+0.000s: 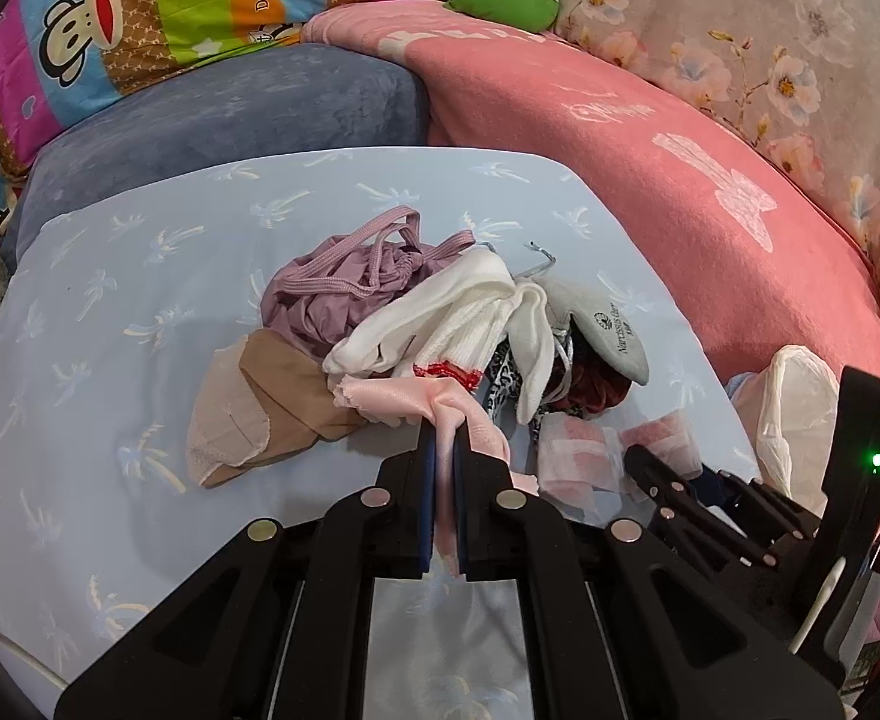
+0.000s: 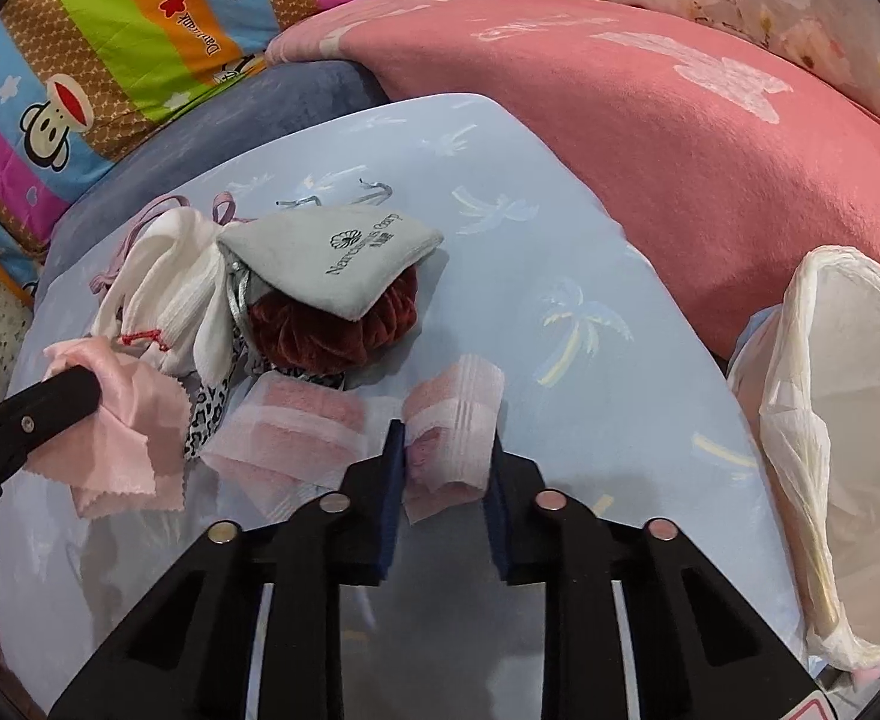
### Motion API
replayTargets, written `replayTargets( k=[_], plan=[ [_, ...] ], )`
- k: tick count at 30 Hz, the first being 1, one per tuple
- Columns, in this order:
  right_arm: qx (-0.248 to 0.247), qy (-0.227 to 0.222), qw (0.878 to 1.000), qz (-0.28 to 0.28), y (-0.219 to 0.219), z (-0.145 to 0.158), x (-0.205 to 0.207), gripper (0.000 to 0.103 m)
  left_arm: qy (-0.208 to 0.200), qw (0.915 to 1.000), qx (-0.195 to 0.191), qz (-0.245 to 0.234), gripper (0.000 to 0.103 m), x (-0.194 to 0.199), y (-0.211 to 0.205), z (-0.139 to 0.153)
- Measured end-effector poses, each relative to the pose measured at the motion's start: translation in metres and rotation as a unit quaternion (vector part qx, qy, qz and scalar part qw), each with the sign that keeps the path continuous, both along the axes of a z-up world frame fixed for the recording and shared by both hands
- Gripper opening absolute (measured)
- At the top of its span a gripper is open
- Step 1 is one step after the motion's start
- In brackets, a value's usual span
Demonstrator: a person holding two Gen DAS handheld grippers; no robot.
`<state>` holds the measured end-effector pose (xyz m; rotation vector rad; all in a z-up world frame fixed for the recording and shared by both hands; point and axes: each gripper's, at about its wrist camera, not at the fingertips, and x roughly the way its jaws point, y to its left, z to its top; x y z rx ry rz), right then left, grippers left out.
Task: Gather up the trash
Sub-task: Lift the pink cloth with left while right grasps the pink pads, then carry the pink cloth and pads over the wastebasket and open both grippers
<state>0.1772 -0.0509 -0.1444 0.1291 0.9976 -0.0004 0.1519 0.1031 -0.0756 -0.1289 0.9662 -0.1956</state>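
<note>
The right claw (image 2: pixel 445 450) has its jaws around a pink foam wrapper (image 2: pixel 454 420) on the blue table (image 2: pixel 559 252); confirm firm pad contact before lifting toward the white bag (image 2: pixel 829 420). The left claw (image 1: pixel 444 438) pinches a pink cloth (image 1: pixel 440 402); keep it clear.

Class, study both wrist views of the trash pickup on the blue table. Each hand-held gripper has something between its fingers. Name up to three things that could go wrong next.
1. The left hand-held gripper pinches only a fold of the pink cloth, which lies against the clothing pile; lifting may drag neighbours along.
2. The right hand-held gripper has only one side of the pink foam wrapper between its fingers; it could slip out.
3. The white bag sags at the table edge; a drop might miss.
</note>
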Motion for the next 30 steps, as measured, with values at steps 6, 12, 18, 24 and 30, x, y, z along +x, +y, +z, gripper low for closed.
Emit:
replayTargets(
  k=[6, 12, 18, 24, 30],
  plan=[
    [0.023, -0.014, 1.000, -0.001, -0.005, 0.016, -0.025, 0.018, -0.005, 0.9999, 0.000, -0.011, 0.005, -0.009, -0.011, 0.006],
    [0.038, -0.052, 0.998, -0.008, -0.020, 0.052, -0.049, 0.018, -0.020, 0.9993, -0.001, -0.031, 0.005, -0.020, -0.030, 0.019],
    [0.047, -0.093, 0.994, -0.026, -0.043, 0.089, -0.072, 0.018, -0.036, 0.9979, -0.001, -0.054, 0.005, -0.028, -0.054, 0.033],
    [0.054, -0.127, 0.989, -0.055, -0.080, 0.119, -0.092, 0.018, -0.051, 0.9953, -0.001, -0.083, 0.005, -0.034, -0.084, 0.048],
    [0.053, -0.152, 0.983, -0.084, -0.118, 0.140, -0.105, 0.018, -0.065, 0.9904, -0.004, -0.122, 0.005, -0.039, -0.124, 0.062]
  ],
)
